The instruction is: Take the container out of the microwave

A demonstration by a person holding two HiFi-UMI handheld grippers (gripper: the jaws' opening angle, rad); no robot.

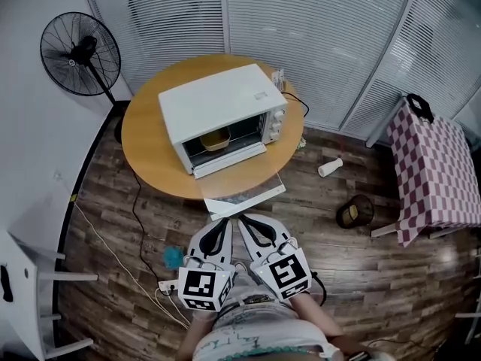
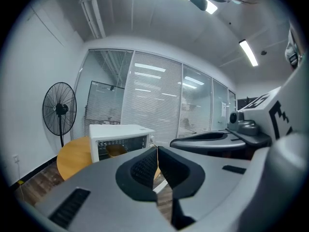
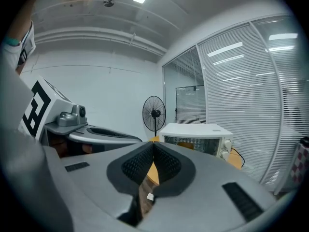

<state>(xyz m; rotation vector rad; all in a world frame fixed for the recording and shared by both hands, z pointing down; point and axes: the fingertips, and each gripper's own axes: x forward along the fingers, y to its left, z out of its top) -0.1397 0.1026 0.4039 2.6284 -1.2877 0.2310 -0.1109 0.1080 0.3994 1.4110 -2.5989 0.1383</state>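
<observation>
The yellow container [image 1: 216, 138], small and rounded like a bowl, sits inside the microwave [image 1: 218, 104], a boxy white one with a smooth top whose glass door [image 1: 244, 194] lies open and flat toward me. It stands on a round wooden bench [image 1: 146, 153]. My left gripper [image 1: 222, 226] and right gripper [image 1: 245, 224] are side by side just short of the door, ribbed black jaws pressed together, holding nothing. I judge this the approach: next I must part the jaws, reach over the door into the cavity and close on the container's rim.
</observation>
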